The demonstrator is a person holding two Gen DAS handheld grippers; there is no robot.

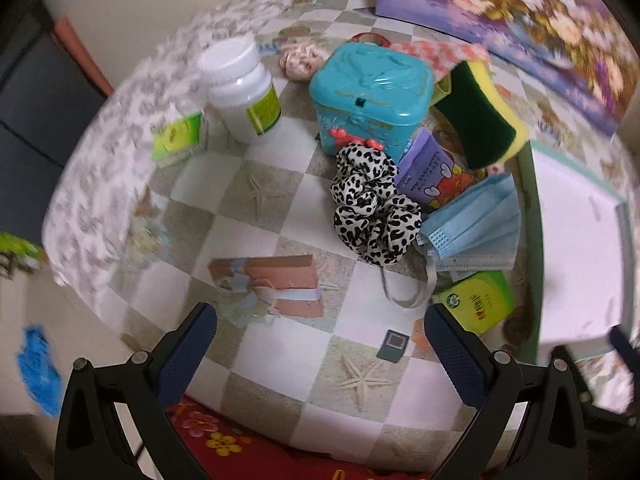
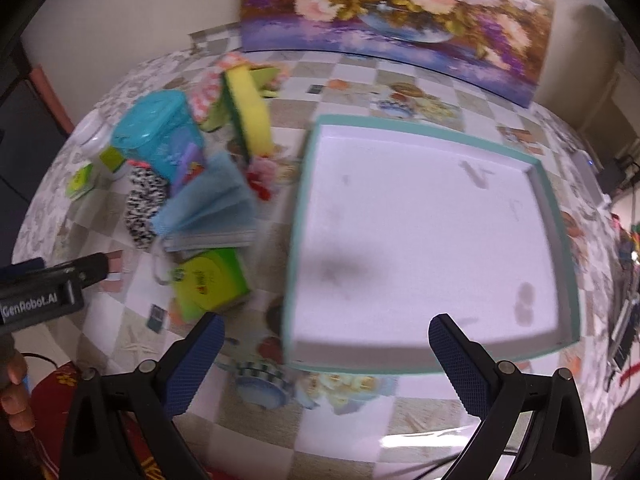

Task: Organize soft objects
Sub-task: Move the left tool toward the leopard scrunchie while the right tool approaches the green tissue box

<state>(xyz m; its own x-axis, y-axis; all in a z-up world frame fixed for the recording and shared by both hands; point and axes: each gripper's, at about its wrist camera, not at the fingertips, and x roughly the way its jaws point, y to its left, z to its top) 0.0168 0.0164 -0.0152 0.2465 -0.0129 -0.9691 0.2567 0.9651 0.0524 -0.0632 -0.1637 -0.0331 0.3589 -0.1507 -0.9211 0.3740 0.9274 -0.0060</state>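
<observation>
Both claws are spread wide and hold nothing. The left claw (image 1: 320, 344) hangs above the near edge of the table (image 1: 256, 352), which carries a checked cloth printed with starfish. The right claw (image 2: 326, 354) hangs above the near rim of the tray (image 2: 560, 248), a shallow white tray with a teal border whose floor carries only faint marks. The soft objects lie in a cluster just left of the tray. The leopard-print scrunchie (image 1: 374, 208) rests against the front of the teal lidded box (image 1: 370, 98). The blue face mask (image 1: 476, 224) lies just right of the scrunchie, touching it, and partly covers the green tissue pack (image 1: 476, 300). The purple wipes packet (image 1: 434, 172) leans between the box and the mask. The yellow and green sponge (image 1: 478, 114) stands tilted behind the packet, beside the box. A white bottle (image 1: 244, 88) stands left of the box, well apart from the tray. In the right wrist view the left claw's black body enters at the left edge, with a hand (image 2: 14, 392) below it.
</observation>
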